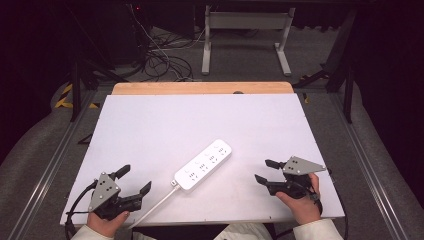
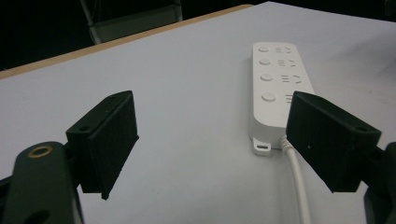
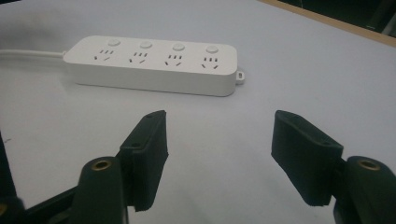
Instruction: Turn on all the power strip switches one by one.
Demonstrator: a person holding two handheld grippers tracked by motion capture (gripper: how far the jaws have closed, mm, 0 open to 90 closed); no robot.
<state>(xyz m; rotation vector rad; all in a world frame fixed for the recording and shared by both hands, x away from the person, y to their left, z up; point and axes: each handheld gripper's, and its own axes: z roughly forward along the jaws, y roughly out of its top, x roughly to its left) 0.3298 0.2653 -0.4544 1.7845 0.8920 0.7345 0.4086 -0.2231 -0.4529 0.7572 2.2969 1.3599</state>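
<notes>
A white power strip (image 1: 204, 165) with several sockets and round buttons lies diagonally on the white table top (image 1: 165, 125). Its white cable (image 1: 155, 206) runs toward the near edge. My left gripper (image 1: 135, 179) rests at the near left, open, with nothing between its jaws. In the left gripper view the power strip (image 2: 279, 88) lies ahead to the right, its cable (image 2: 299, 186) passing the right jaw. My right gripper (image 1: 263, 171) sits at the near right, open and empty, pointing left toward the strip. The right gripper view has the power strip (image 3: 152, 65) lying crosswise beyond the jaws.
A wooden strip (image 1: 202, 88) borders the table's far edge. Beyond it on the floor stand a grey metal frame (image 1: 245, 35) and a tangle of cables (image 1: 160, 60). Metal rails (image 1: 367, 175) run along both sides of the table.
</notes>
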